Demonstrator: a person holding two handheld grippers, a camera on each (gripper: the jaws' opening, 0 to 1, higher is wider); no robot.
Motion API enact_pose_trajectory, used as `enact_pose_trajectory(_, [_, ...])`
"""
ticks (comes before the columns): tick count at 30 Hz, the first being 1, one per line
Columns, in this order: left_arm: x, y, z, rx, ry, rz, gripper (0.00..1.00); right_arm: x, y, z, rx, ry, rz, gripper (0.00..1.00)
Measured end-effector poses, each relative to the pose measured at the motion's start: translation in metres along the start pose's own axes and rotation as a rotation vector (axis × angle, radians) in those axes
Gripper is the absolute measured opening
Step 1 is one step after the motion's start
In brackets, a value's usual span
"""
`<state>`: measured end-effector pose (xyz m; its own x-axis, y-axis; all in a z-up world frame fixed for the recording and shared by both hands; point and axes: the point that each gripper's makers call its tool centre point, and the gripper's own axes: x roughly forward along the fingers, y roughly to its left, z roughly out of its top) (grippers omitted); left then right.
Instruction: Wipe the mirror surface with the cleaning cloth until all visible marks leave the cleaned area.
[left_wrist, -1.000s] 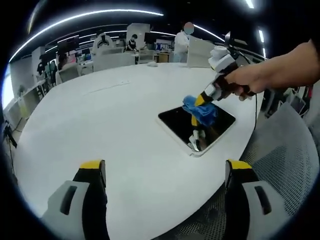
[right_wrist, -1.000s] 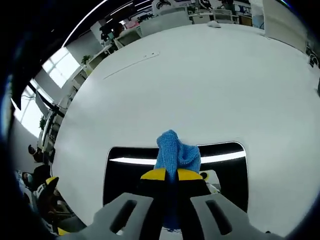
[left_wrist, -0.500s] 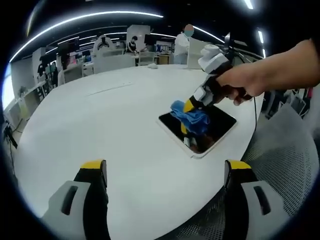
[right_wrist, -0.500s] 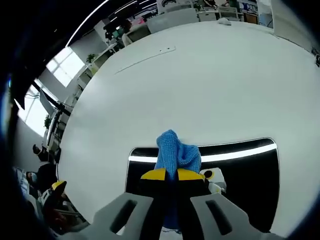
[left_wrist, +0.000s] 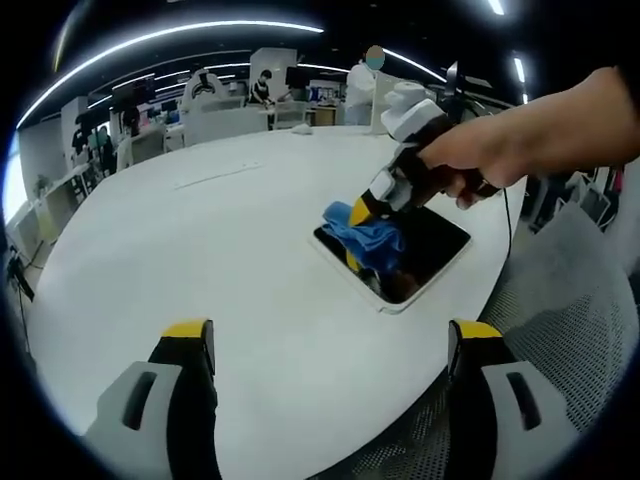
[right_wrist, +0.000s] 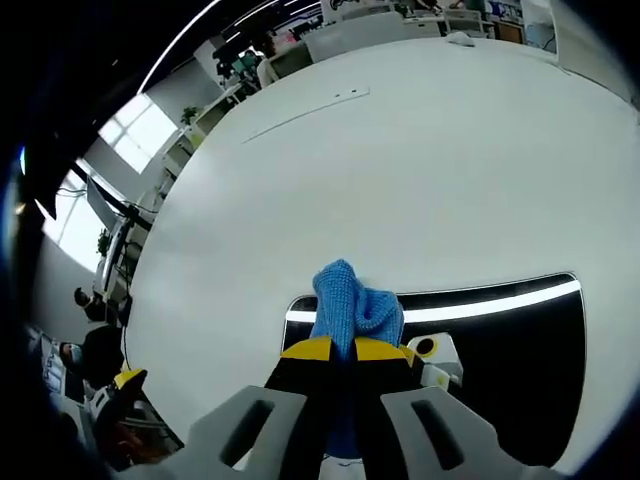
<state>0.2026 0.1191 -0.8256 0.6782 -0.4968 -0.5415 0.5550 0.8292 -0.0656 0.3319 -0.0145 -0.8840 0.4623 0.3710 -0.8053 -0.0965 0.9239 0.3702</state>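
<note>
grey claw (right_wrist: 343, 350), yellow tips, black pads

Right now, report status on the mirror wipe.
Right gripper shut on blue cloth, pressing it near the mirror's left end. Left gripper open, hovering over the white table. Nothing in the way.

Mirror (left_wrist: 425, 250) flat on table (left_wrist: 200, 250), near its right edge in left gripper view – chair (left_wrist: 560, 320) just beyond that edge. Cloth (left_wrist: 365, 237) on mirror's left end, under right gripper (left_wrist: 362, 212). Left gripper (left_wrist: 330, 345) well apart, nearer table edge.
</note>
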Motion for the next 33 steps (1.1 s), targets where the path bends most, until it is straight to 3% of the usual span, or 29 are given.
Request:
enact_pose_trajectory(12, [0.001, 0.0, 0.0, -0.015, -0.01, -0.004, 0.99, 0.01, 0.028, 0.0, -0.009, 0.012, 0.022, 0.0])
enact_pose_trajectory(23, [-0.002, 0.004, 0.002, -0.03, -0.011, 0.027, 0.99, 0.005, 0.028, -0.002, -0.035, 0.021, 0.015, 0.0])
enact_pose_trajectory(27, [-0.003, 0.005, 0.003, -0.03, -0.015, 0.033, 0.99, 0.002, 0.03, -0.005, -0.085, 0.008, 0.005, 0.0])
enact_pose_trajectory(33, [-0.003, 0.003, 0.003, -0.025, -0.013, 0.029, 0.98, -0.001, 0.028, -0.012, -0.059, 0.006, -0.002, 0.01])
